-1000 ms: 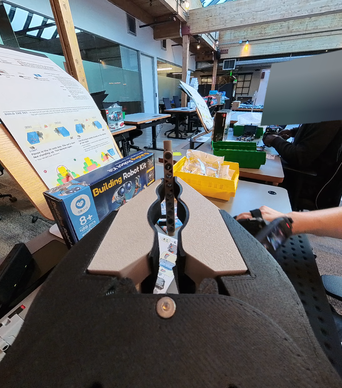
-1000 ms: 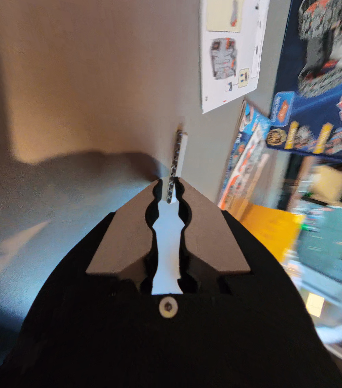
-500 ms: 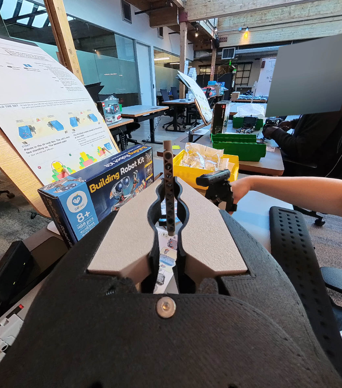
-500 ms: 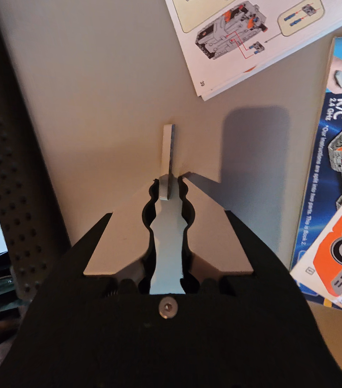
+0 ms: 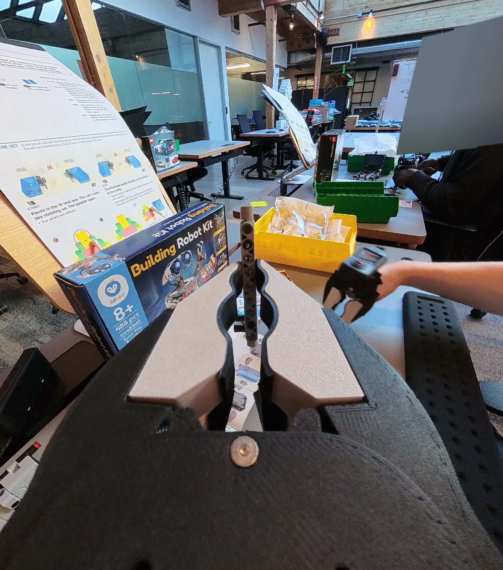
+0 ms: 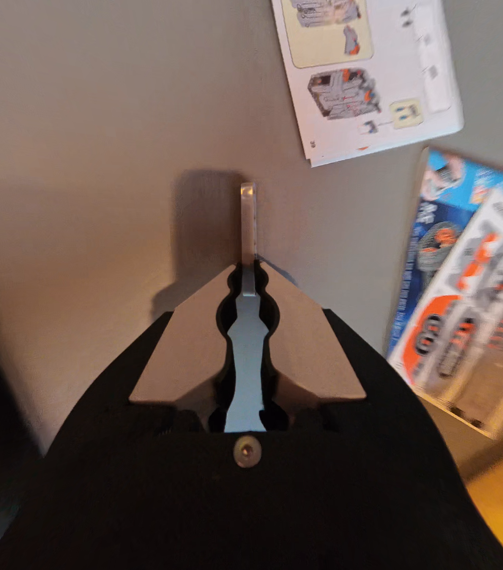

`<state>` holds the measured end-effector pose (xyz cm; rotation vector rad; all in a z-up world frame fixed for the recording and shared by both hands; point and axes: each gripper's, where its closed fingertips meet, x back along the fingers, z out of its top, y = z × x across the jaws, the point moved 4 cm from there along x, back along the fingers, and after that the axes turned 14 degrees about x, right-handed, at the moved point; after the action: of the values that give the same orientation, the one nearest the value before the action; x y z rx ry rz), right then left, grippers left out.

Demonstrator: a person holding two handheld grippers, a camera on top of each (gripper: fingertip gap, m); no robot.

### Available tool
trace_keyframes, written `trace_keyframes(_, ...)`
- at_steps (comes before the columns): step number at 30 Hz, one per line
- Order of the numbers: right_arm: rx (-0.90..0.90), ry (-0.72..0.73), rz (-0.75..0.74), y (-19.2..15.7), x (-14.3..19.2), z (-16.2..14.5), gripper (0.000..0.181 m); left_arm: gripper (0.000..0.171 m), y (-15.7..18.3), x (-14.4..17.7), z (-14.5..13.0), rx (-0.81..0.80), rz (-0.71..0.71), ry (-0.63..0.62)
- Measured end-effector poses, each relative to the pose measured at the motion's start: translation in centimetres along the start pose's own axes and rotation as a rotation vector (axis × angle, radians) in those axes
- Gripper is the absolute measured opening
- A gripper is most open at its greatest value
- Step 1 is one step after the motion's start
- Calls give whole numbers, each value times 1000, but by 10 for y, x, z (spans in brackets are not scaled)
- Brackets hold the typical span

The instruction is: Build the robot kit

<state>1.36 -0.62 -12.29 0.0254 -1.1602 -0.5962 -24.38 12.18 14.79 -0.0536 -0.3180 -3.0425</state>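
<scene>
My left gripper (image 5: 248,265) is shut on a dark grey beam with a row of holes (image 5: 247,253), held upright above the table. My right gripper (image 6: 247,262) is shut on a light grey beam (image 6: 248,222), held edge-on above the grey table top (image 6: 89,123). The right gripper also shows in the left wrist view (image 5: 352,290), held by a hand to the right and pointing down at the table. An open instruction booklet (image 6: 367,77) lies beyond the right gripper.
A blue robot kit box (image 5: 151,277) stands left of the left gripper, before a slanted instruction board (image 5: 43,138). A yellow bin of plastic bags (image 5: 302,240) sits behind. Printed booklets (image 6: 475,293) lie at right. A person (image 5: 475,197) sits at another table with green bins (image 5: 355,197). My hands' fingertips stand some 40 cm from each other.
The right gripper has swung over the table with its beam, from near the yellow bin to lower right in the left wrist view. The left gripper has barely moved.
</scene>
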Motion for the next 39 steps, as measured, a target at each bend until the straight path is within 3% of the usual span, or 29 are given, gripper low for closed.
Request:
trace_keyframes(4,438,-258,-380,-15,1,3,7,5,0,0,1,1,0,5)
trace_keyframes(6,631,-362,-474,-24,-1,5,7,5,0,1,1,-1,3,3)
trace_keyframes(11,800,-363,-600,-36,-2,15,8,5,2,3,1,-8,16,3)
trace_keyframes(24,778,-317,-468,-47,4,10,7,5,0,7,3,2,20,14)
trace_keyframes(30,670,-315,-458,-48,8,5,8,5,0,10,5,6,16,27)
trace_keyframes(33,651,-398,-467,-43,10,-3,8,5,-1,10,5,13,18,28)
trace_keyframes(39,543,-419,-492,-43,11,-5,8,5,0,11,5,11,20,32)
